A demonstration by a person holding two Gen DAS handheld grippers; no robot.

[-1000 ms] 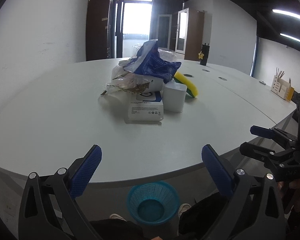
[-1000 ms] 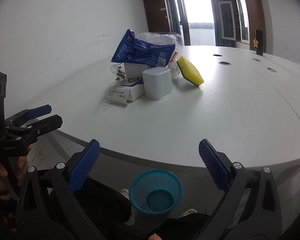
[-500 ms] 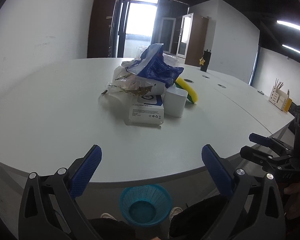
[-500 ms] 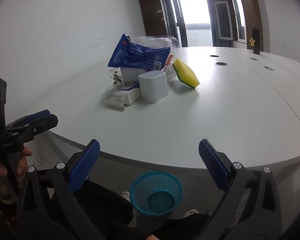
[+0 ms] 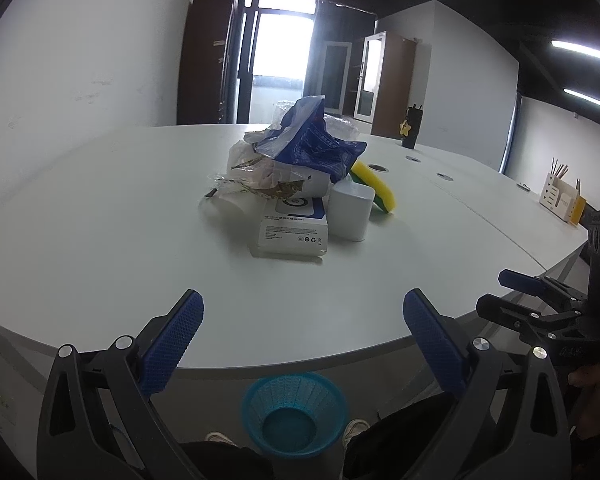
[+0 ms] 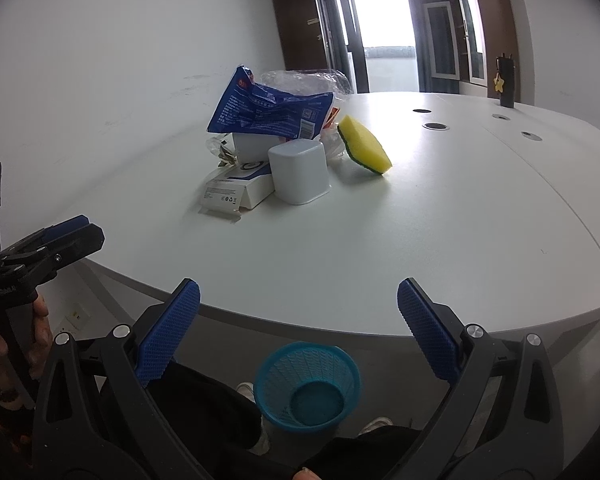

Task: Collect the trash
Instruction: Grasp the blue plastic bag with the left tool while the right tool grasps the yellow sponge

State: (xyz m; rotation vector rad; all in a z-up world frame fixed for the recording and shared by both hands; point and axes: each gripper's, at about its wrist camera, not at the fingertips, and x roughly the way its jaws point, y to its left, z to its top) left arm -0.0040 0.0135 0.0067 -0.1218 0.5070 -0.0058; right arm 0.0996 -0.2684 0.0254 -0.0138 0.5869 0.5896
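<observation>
a long white table (image 5: 100, 240) in a bare office, daylight at the far door: my two grippers hang over its near edge with the trash heaped near the middle, well ahead of both. the left gripper (image 5: 300, 320) has its blue pads spread wide with nothing between them; the right gripper (image 6: 296, 312) is likewise spread and empty. the pile sits straight ahead of my left fingers and ahead-left of my right ones: a flat white box (image 5: 294, 228) nearest me, its long axis running away from the left gripper, a white tub (image 5: 352, 216) touching its right side, a blue bag (image 5: 316, 148) draped over crumpled clear wrappers (image 5: 252, 176) behind, and a yellow sponge (image 6: 364, 144) tilted on edge just right of the tub. a blue basket (image 6: 306, 386) stands on the floor below the table edge, between my grippers and under them, empty as far as i can see. i judge the left gripper is the better lined up for the box, since it faces the short end squarely, while the right gripper has the clearer line to the sponge; neither looks plainly nearer. against the frames a second back, the pile sits lower and larger in the left view and the basket has slid toward the bottom of both views, so i read both grippers as raised and eased forward over the table; nothing in the pile has shifted.
</observation>
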